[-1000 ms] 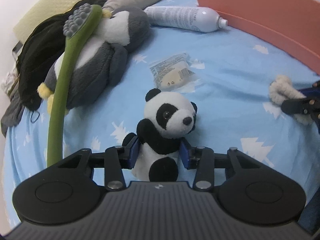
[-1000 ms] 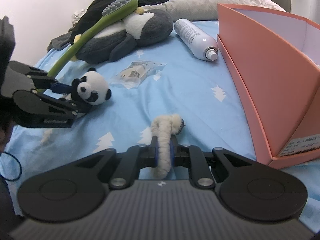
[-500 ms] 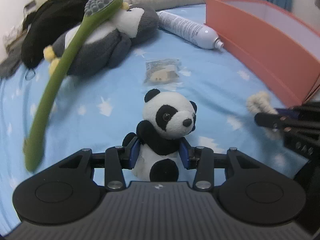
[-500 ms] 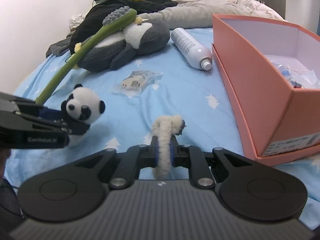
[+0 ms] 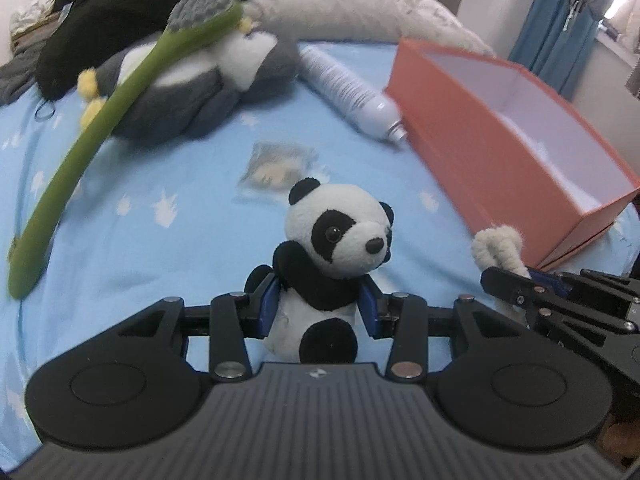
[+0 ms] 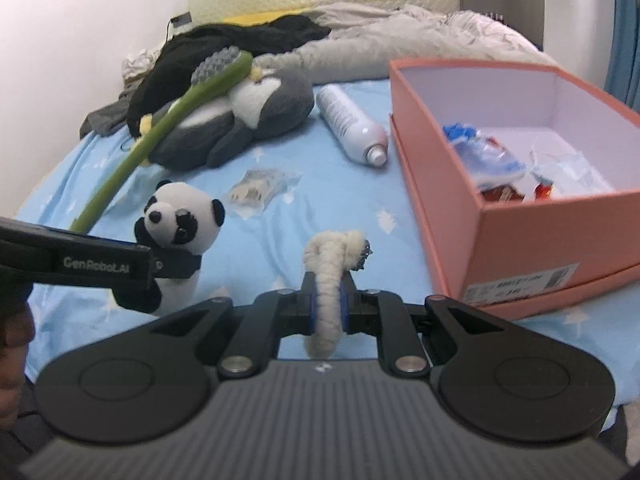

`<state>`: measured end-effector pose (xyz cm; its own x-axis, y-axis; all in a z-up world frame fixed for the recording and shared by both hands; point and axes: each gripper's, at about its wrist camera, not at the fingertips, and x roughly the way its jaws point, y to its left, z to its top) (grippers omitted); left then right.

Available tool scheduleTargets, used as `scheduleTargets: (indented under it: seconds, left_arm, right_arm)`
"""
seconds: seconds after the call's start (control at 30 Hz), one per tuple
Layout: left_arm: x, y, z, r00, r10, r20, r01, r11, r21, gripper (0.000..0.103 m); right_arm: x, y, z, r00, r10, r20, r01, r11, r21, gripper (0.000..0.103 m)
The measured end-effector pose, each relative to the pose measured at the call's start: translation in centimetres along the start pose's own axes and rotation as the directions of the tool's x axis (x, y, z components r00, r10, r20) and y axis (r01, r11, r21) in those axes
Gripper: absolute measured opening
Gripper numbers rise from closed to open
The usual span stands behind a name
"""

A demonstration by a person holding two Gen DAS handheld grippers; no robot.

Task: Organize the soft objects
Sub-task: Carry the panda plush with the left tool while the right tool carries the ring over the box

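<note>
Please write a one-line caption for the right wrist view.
Right gripper holds a fuzzy cream loop beside the orange box.

"GenRoboLAI" on left gripper [image 6: 154,270] side, box label [image 6: 524,282] unreadable

White spray can [image 6: 352,130] lying on blue tree-print bedsheet [image 6: 328,208] just beside the box, small clear packet [image 6: 258,190] mid-bed, black clothing [image 6: 236,52] and grey blanket [image 6: 400,40] heaped behind, blue curtain [image 5: 556,24]
</note>
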<state>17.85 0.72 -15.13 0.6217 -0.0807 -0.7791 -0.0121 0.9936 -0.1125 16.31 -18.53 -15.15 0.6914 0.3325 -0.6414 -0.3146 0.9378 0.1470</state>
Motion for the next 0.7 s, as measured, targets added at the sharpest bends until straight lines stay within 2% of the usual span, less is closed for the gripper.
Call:
scheduleTargets:
  seconds: [0.33,0.7]
  left_arm:
    - [-3.6,-3.6,5.0,0.991,-0.098,0.093,0.096,0.995,0.023,0.048]
    - [-6.9,-8.3,11.1,0.960,-0.205,0.190,0.195,0.978,0.069,0.048]
  right_arm:
    - [-4.6,-1.7,4.7,0.989,-0.037,0.142,0.036,0.999,0.015,0.015]
    - [-9.2,-4.4,10.5,0.951,-0.103,0.292,0.099,0.995,0.029,0.015]
